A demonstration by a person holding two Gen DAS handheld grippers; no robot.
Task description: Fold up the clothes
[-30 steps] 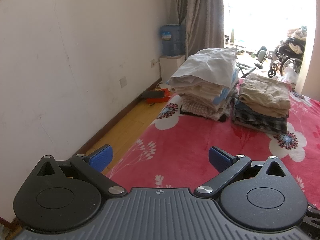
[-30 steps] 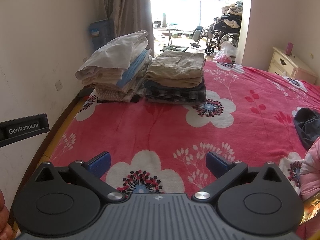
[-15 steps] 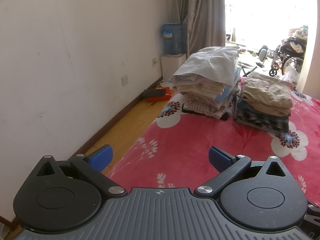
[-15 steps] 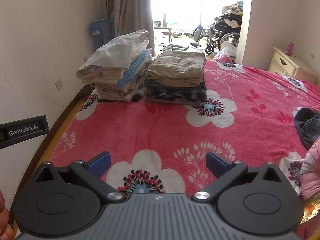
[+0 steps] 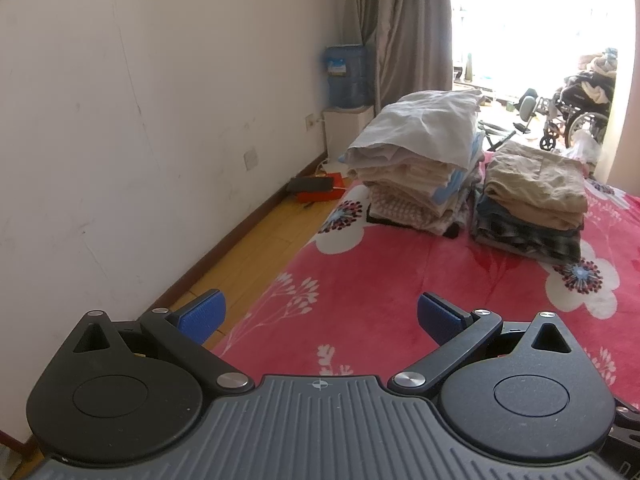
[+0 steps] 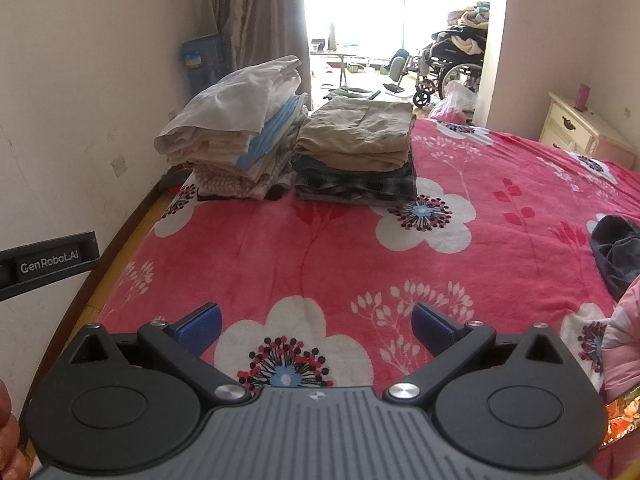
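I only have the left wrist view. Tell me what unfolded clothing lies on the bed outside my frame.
Observer: A dark crumpled garment lies far right on the red floral blanket, in the right wrist view.
Operator: Report what's near it.
Observer: Some pink fabric sits closer to the camera, cut off by the frame edge.
Operator: Give me the right hand-held gripper's state.
Observer: The right hand-held gripper is open and holds nothing.

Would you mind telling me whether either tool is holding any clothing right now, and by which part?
Nothing is held: the left tool and right tool are both open above the red blanket.
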